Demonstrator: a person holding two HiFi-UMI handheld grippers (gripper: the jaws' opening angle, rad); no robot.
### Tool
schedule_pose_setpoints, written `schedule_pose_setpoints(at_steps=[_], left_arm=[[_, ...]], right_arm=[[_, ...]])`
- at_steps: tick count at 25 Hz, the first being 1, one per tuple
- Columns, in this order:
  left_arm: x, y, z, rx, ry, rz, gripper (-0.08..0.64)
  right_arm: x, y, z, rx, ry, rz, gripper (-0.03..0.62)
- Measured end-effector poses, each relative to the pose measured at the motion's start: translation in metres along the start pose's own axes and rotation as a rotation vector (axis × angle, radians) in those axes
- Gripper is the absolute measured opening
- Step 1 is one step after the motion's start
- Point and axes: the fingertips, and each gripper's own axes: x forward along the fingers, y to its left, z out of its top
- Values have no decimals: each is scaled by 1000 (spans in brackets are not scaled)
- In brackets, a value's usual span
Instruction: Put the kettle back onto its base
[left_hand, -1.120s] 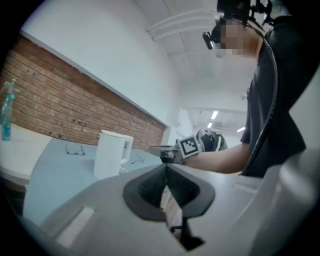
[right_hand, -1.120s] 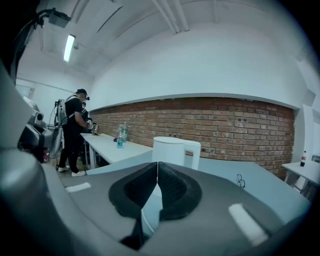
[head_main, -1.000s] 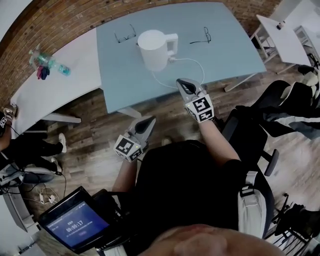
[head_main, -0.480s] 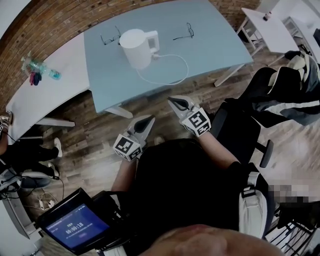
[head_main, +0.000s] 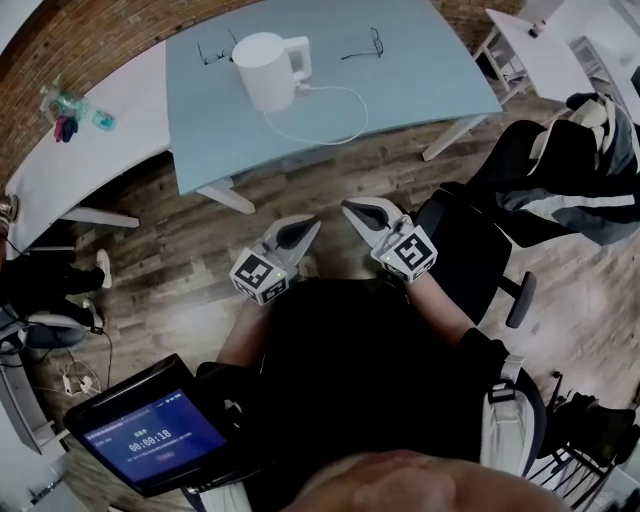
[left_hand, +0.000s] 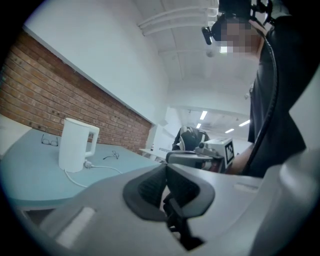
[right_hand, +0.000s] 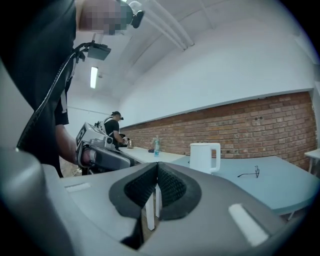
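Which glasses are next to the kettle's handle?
The glasses on the right of the kettle in the head view, where the handle sticks out. The other glasses lie past its plain side.

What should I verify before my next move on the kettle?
1. The kettle stands upright on the blue table: ok.
2. It sits on its base: cannot tell; the cord leaves its foot, no separate base shows.
3. The left gripper is empty: ok, fingers together.
4. The right gripper is empty: ok, fingers together.
5. Grippers reach the kettle: not ok; both hang over the floor, off the table.
6. The eyeglasses lie clear of the kettle: ok, neither pair touches it.
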Motion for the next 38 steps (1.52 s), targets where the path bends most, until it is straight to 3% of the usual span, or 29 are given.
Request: schedule_pose_setpoints(at_steps=[11,18,31,38], left_arm=[[1,-86,-30,-26,10,-11,0],[-3,-124,-40,-14,9,-28,0],[19,-170,-39,34,35,-101,0],[21,-173,-36,45,39,-97,0]], right_arm=[[-78,40,-4,48,-11,35,3],[-115,65,-4,12,-7,27,3],[-166,79,9,32,-26,-15,3],[-171,77,12,49,-32,-13,3]])
